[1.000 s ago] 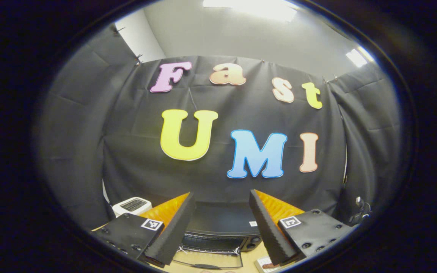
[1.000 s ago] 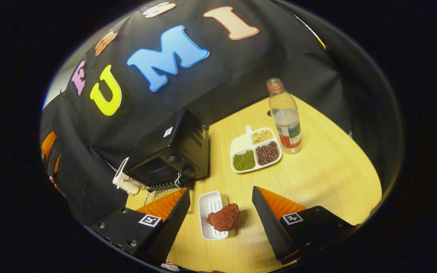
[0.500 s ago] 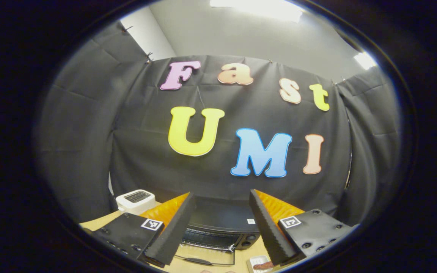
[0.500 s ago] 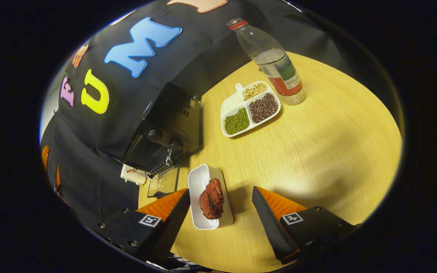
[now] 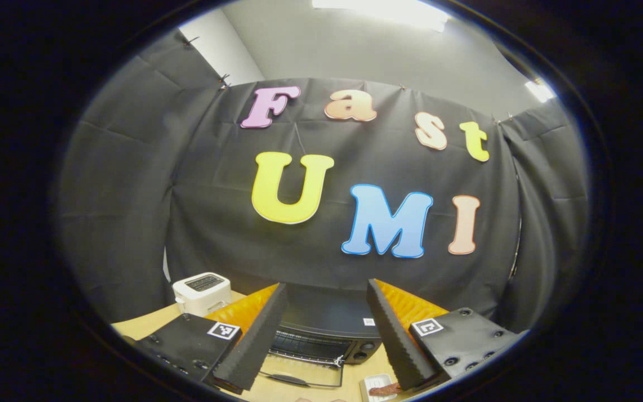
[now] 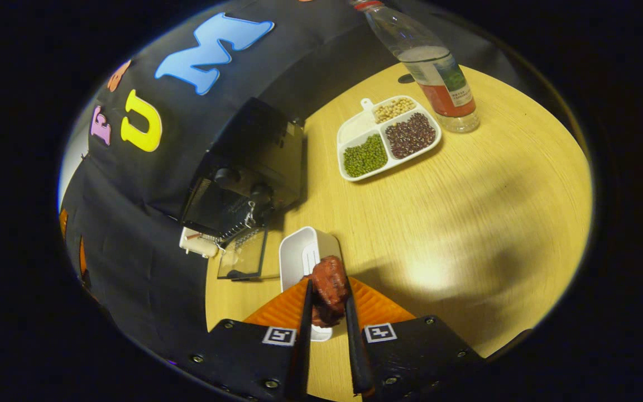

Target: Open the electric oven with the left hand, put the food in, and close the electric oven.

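Left to right. White toaster (image 5: 201, 290) is seen at far left on the wooden table (image 6: 466, 184), just beside the electric oven (image 6: 243, 173). Oven door (image 6: 242, 254) is already dropped open, lying flat toward the front; the cavity is clear for loading. Left gripper (image 5: 321, 335) is held above and in front of the oven, fingers wide apart, nothing between them.

Next right: white dish (image 6: 302, 257), just in front of the open door. The food (image 6: 328, 290), a reddish-brown meat-like lump, sits on the dish. Right gripper (image 6: 327, 335) is closed down on it, one pad against each flank. Whether it is lifted off the dish yet cannot be told.

Handling judgement: the lump looks light, soft and irregular, possibly glossy, so slip or squash is likely. A grip across the thick middle is preferred, moderate squeeze, kept level on the way in.

Further right, not involved: divided tray of beans (image 6: 388, 137), then a water bottle (image 6: 436, 67) standing upright, well apart from the dish.
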